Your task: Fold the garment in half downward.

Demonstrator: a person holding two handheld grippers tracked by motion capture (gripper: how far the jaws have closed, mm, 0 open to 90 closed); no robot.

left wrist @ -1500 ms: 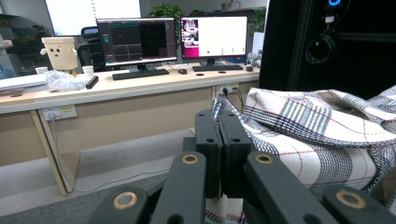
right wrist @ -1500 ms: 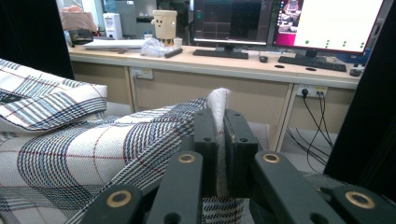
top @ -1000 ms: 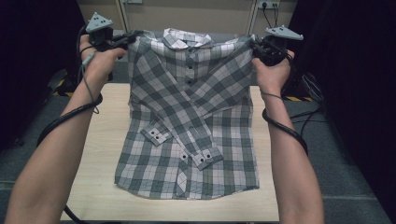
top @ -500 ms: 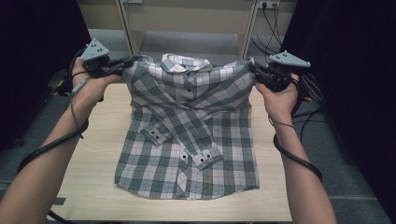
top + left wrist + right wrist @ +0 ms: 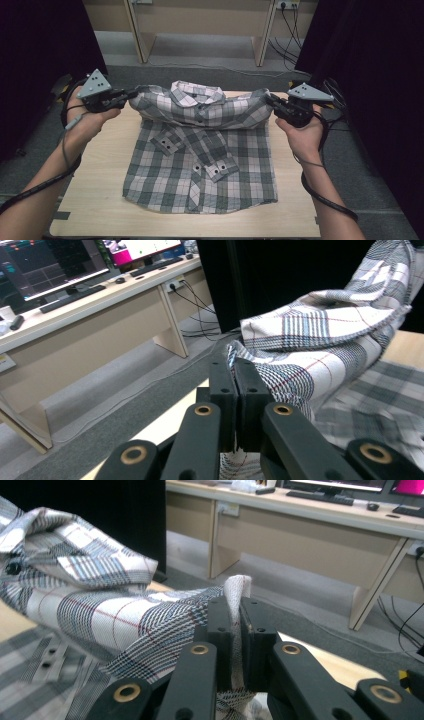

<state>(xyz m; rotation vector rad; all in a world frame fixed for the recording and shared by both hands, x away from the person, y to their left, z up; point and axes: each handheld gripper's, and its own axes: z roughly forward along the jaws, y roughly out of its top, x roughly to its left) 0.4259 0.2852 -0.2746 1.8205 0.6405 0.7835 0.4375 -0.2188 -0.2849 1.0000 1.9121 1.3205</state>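
A grey and white plaid shirt [image 5: 200, 165] lies on the light wooden table [image 5: 100, 200], sleeves folded across its front. Its top part is lifted and curls over toward me, collar [image 5: 196, 93] uppermost. My left gripper [image 5: 131, 94] is shut on the shirt's left shoulder; in the left gripper view the jaws pinch the fabric [image 5: 280, 375]. On the other side my right gripper [image 5: 270, 100] is shut on the right shoulder, with cloth [image 5: 235, 592] sticking up between its jaws in the right gripper view.
Desks on wooden legs [image 5: 140, 35] stand beyond the table, with cables [image 5: 285, 20] on the floor. Monitors [image 5: 50, 265] sit on a desk in the left gripper view. Dark curtains [image 5: 370, 60] hang on both sides.
Both grippers have come down and toward me with the shirt's shoulders. The upper part of the shirt, held upright before, now folds over the lower part.
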